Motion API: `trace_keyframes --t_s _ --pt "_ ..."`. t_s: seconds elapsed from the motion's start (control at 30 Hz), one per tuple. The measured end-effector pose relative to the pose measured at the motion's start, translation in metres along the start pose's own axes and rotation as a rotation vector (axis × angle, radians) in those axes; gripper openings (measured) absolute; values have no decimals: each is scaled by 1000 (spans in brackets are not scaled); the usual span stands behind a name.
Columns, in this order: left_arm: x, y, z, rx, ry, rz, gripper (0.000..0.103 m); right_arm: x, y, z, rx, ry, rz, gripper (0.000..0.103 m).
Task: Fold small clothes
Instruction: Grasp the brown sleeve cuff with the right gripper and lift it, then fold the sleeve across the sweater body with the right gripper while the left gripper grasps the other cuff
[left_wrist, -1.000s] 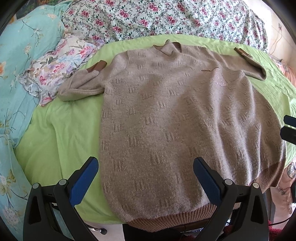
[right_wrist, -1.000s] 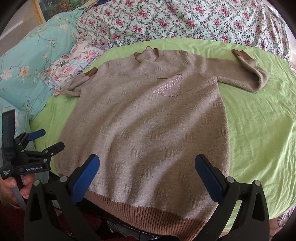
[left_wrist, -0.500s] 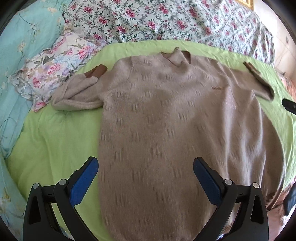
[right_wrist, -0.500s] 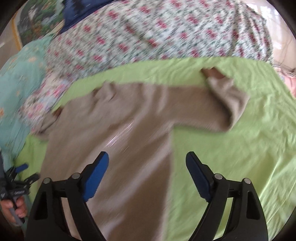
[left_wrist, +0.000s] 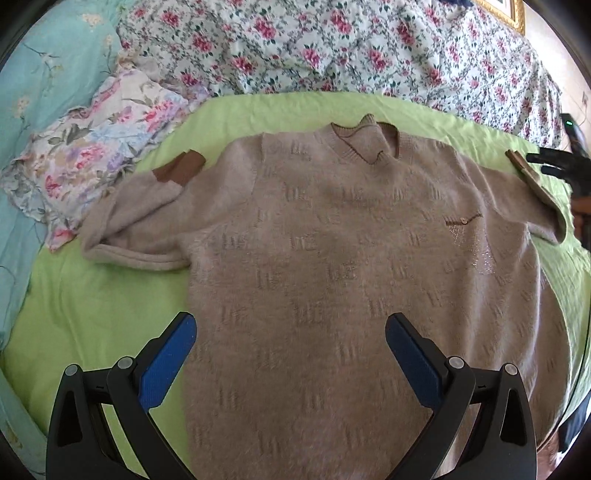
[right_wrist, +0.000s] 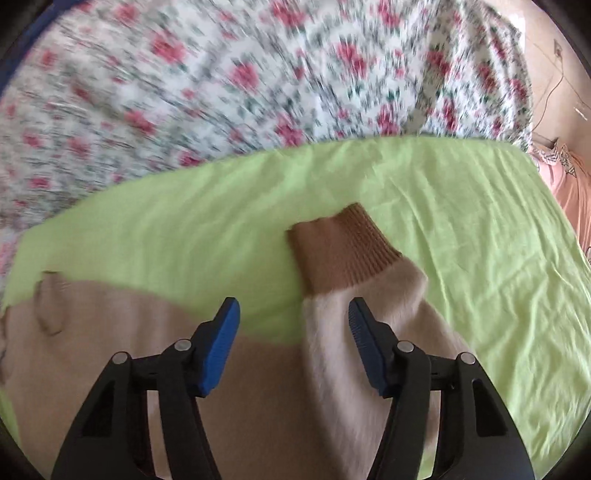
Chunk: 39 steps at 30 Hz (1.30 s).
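Note:
A beige knit sweater (left_wrist: 332, 266) lies flat, front up, on a green sheet (left_wrist: 96, 310). Its left sleeve (left_wrist: 140, 218) is bent back with a brown cuff (left_wrist: 179, 168). My left gripper (left_wrist: 290, 343) is open above the sweater's lower body, empty. My right gripper (right_wrist: 293, 332) is open just above the right sleeve (right_wrist: 369, 332), its fingers either side of the sleeve's edge below the brown ribbed cuff (right_wrist: 343, 251). It also shows at the right edge of the left wrist view (left_wrist: 554, 162), beside that cuff (left_wrist: 524, 170).
A floral quilt (left_wrist: 332, 48) is heaped along the back of the bed. A flowered pillow (left_wrist: 96, 147) and turquoise bedding (left_wrist: 48, 70) lie at the left. Pink cloth (right_wrist: 569, 188) sits past the sheet's right edge.
My right gripper has swung right and forward to the right sleeve's cuff and narrowed its opening. My left gripper has moved forward over the sweater's body.

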<state>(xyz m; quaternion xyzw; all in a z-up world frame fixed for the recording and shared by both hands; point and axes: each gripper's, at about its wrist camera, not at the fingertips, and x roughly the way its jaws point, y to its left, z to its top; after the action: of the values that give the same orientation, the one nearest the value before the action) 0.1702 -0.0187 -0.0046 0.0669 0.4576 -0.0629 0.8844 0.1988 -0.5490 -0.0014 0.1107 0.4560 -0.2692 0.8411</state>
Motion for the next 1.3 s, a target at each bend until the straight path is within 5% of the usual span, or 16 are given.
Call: trace_keyframes --t_s 0.17,0.27,0.43,0.67,0.77,1.03,1.17,1.3 --pt "23 -8 2 9 35 -7 102 18 -13 4 27 31 -9 15" --pt "31 -11 2 18 48 -11 102 -11 -3 -4 25 -13 80 11" --pt "34 -14 -3 -1 55 -46 102 -58 57 -27 -32 -49 302 11" --pt "25 -7 -10 -37 44 -96 102 -95 207 -73 -141 -1 668 11" --pt "19 3 -11 -69 32 -125 102 -92 263 -90 -213 44 743 11" --pt "13 29 -12 -106 -7 -182 102 -59 347 -140 -315 198 820 15" --pt "31 41 -6 -149 16 -246 102 -49 338 -148 -293 245 831 38" --pt "56 43 12 -167 32 -322 102 -69 305 -142 -252 177 821 42"
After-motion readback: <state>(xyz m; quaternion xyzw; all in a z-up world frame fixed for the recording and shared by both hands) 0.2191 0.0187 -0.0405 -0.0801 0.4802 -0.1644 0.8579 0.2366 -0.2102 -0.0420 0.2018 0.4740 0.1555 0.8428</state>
